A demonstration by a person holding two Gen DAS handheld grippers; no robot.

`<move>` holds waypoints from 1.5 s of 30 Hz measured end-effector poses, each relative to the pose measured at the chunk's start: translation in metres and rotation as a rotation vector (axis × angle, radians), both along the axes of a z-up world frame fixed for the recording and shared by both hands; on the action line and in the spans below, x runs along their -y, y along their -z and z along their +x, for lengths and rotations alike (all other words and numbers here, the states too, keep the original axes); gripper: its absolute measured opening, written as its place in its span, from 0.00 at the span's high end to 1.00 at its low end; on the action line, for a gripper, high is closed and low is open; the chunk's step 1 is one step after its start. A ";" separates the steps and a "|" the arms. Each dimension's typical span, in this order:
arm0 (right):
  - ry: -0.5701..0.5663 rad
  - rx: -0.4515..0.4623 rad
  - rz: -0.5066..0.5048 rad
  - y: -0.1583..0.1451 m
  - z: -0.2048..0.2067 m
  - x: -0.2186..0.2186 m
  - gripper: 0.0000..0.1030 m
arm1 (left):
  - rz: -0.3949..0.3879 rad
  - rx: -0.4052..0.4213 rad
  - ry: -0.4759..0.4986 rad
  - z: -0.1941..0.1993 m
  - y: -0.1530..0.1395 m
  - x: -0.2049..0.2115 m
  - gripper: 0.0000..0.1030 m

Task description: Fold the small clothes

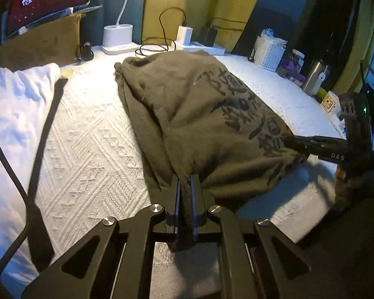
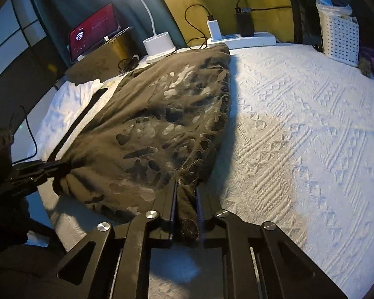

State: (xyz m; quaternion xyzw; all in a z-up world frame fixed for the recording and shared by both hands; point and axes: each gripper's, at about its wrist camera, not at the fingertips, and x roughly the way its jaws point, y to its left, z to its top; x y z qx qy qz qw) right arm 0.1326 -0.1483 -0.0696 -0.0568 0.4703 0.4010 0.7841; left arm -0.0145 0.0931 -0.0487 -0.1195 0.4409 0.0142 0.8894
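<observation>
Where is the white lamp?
The white lamp stands at the far edge of the bed, left of the white charger in the right wrist view, just behind the olive shirt.

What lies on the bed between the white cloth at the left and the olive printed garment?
A dark strap beside the white cloth, then bare textured bedspread up to the olive garment. The left wrist view shows it best.
</observation>
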 end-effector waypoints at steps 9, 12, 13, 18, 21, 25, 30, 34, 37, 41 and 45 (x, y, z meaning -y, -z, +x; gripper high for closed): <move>0.021 -0.006 -0.043 -0.002 -0.027 0.011 0.89 | -0.003 -0.056 0.000 -0.011 0.015 -0.010 0.95; 0.034 -0.001 -0.055 -0.002 -0.031 0.013 0.89 | -0.006 -0.052 -0.001 -0.015 0.013 -0.010 0.95; 0.033 0.007 -0.062 -0.002 -0.033 0.013 0.89 | -0.008 -0.053 -0.001 -0.016 0.013 -0.011 0.95; 0.033 0.036 -0.082 -0.002 -0.038 0.014 0.89 | 0.009 -0.054 0.014 -0.017 0.013 -0.009 0.94; 0.031 0.058 -0.096 -0.002 -0.040 0.013 0.89 | 0.056 -0.045 0.030 -0.019 0.013 -0.004 0.92; 0.036 0.071 -0.096 -0.001 -0.042 0.015 0.87 | 0.046 -0.040 0.023 -0.020 0.015 -0.005 0.91; 0.036 0.078 -0.085 0.000 -0.043 0.019 0.87 | 0.085 -0.072 0.064 -0.017 0.013 -0.001 0.90; 0.032 0.082 -0.090 -0.001 -0.045 0.022 0.86 | 0.115 -0.102 0.086 -0.017 0.012 0.002 0.86; 0.033 0.074 -0.070 0.000 -0.045 0.026 0.85 | 0.177 -0.082 0.101 -0.015 0.008 0.006 0.80; 0.031 0.046 -0.038 0.001 -0.042 0.033 0.85 | 0.187 -0.004 0.103 -0.015 -0.011 0.003 0.60; 0.032 0.047 -0.046 0.000 -0.042 0.033 0.84 | 0.190 0.059 0.122 -0.015 -0.023 0.002 0.45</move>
